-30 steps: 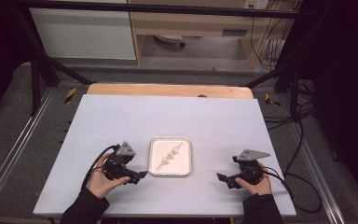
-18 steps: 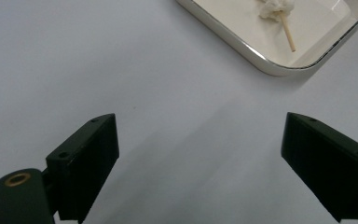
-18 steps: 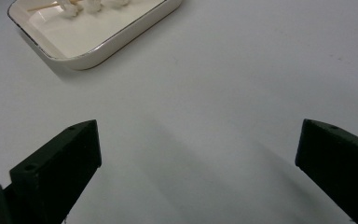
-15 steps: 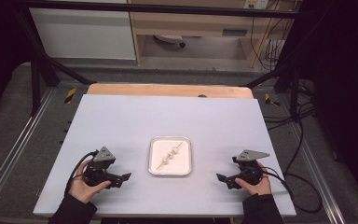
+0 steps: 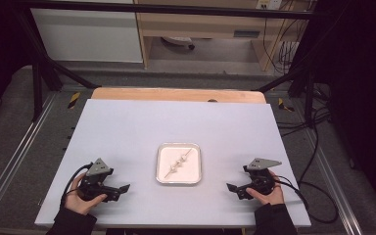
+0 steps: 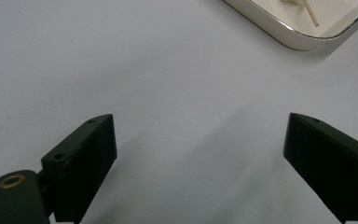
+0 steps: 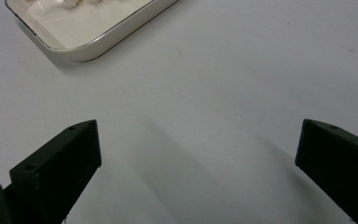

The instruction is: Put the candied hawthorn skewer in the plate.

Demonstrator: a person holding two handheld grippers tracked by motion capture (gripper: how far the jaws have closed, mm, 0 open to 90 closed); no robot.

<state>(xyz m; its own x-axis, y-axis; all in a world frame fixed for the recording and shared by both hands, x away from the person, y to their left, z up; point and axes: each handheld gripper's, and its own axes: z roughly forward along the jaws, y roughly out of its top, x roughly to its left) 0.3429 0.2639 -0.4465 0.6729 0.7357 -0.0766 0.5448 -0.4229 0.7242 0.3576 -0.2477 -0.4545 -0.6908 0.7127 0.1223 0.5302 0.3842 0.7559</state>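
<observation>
The left hand [image 5: 78, 200] is resting low on the worktop [image 5: 127, 132] near its front left corner, holding the left tool [image 5: 119, 190] level with its tips pointing toward the white tray [image 5: 178, 181]. Its jaws are standing wide apart with bare worktop between them, having just been opening a little further. The right hand [image 5: 267, 195] is sitting at the front right, aiming the right tool [image 5: 233, 188] inward at the tray, jaws likewise spread with nothing between them. The tray is lying in the middle of the worktop between the two tools, carrying a wooden skewer [image 5: 178, 162] with pale pieces on it. Compared with a second ago, the left hand is sitting farther left, well clear of the tray; the right hand is keeping its place.
</observation>
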